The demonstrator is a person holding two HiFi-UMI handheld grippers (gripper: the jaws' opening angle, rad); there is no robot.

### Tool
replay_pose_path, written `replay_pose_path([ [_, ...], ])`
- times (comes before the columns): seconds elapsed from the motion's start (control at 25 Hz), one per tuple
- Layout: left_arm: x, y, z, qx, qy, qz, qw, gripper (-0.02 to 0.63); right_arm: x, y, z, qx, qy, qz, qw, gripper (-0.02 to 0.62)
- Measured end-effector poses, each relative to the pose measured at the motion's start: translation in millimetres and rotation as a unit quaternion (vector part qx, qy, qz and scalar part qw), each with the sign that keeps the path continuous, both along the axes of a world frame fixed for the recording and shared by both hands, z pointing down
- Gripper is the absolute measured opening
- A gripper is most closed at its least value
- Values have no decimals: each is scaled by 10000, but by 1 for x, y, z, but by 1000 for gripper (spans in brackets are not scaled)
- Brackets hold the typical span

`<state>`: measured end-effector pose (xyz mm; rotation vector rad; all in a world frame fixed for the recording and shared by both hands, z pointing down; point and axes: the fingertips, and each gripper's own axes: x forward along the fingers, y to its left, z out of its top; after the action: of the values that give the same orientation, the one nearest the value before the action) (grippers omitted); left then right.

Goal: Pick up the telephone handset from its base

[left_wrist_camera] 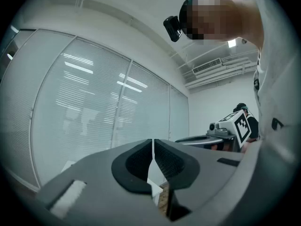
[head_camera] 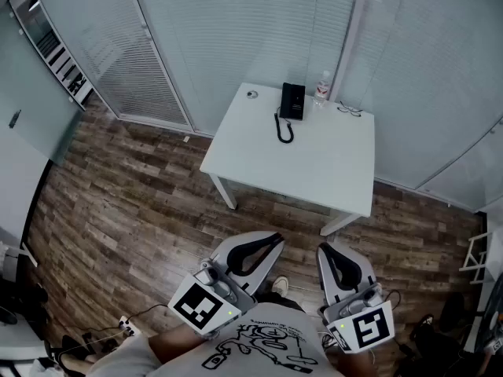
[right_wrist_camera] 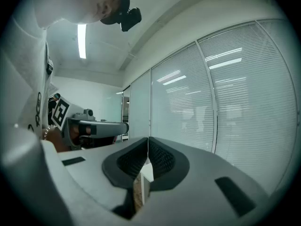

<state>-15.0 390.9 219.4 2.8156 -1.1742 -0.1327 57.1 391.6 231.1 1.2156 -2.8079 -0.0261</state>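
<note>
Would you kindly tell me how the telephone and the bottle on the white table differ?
The telephone is black; the bottle is pale with a reddish label. The telephone lies low and flat; the bottle stands upright. A dark cord loops out from the telephone; the bottle has none. Both sit near the far edge of the table.

Telephone on table, far edge, bottle to its right

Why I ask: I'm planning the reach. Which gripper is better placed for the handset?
Probably left: left gripper and right gripper are both shut, short of the table, but the telephone trails cord from its left side.
</note>
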Motion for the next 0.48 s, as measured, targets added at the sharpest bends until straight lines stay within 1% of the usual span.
replay_pose_path([
  [0.2,18,-15,2,-35,-4,-2,10000,15,18,-16,-1,14,-17,7,10000,8],
  [0.48,55,-29,5,-39,6,-74,10000,15,58,-31,-1,35,-193,-6,9998,8],
])
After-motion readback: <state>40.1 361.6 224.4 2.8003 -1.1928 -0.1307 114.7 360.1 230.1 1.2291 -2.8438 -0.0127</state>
